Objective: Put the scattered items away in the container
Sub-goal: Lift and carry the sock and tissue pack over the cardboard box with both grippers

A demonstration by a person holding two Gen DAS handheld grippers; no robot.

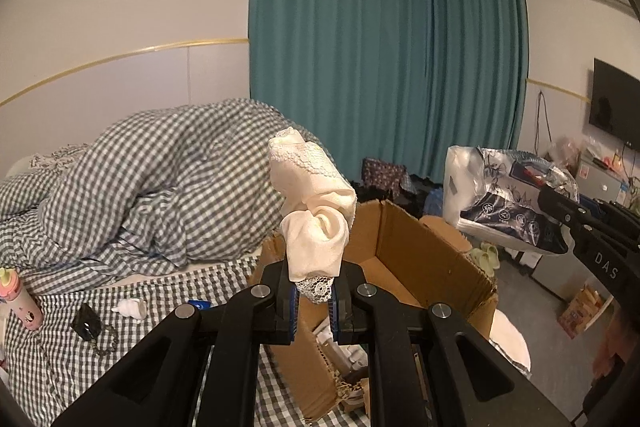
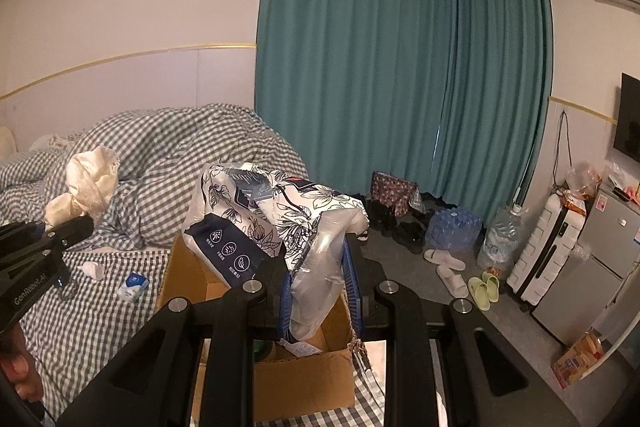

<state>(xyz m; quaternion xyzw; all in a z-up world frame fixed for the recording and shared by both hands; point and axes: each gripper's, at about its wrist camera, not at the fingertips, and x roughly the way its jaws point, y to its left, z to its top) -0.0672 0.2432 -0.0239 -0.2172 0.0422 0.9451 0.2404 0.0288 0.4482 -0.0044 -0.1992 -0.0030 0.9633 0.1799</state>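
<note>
My left gripper [image 1: 314, 301] is shut on a cream lace-trimmed cloth [image 1: 312, 211] and holds it up above the left edge of the open cardboard box [image 1: 424, 259] on the bed. The cloth also shows in the right wrist view [image 2: 90, 183]. My right gripper [image 2: 320, 299] is shut on a floral plastic pack [image 2: 276, 223] and holds it over the box [image 2: 304, 383]. The pack shows at the right of the left wrist view [image 1: 508, 203]. Some items lie inside the box.
On the checked sheet [image 1: 80, 367] lie a pink bottle [image 1: 20, 301], a black key fob [image 1: 86, 321], a small white object [image 1: 130, 307] and a blue-white packet [image 2: 133, 285]. A heaped checked duvet [image 1: 160, 179] lies behind. Slippers [image 2: 482, 289], water bottles and a suitcase [image 2: 540, 251] are on the floor.
</note>
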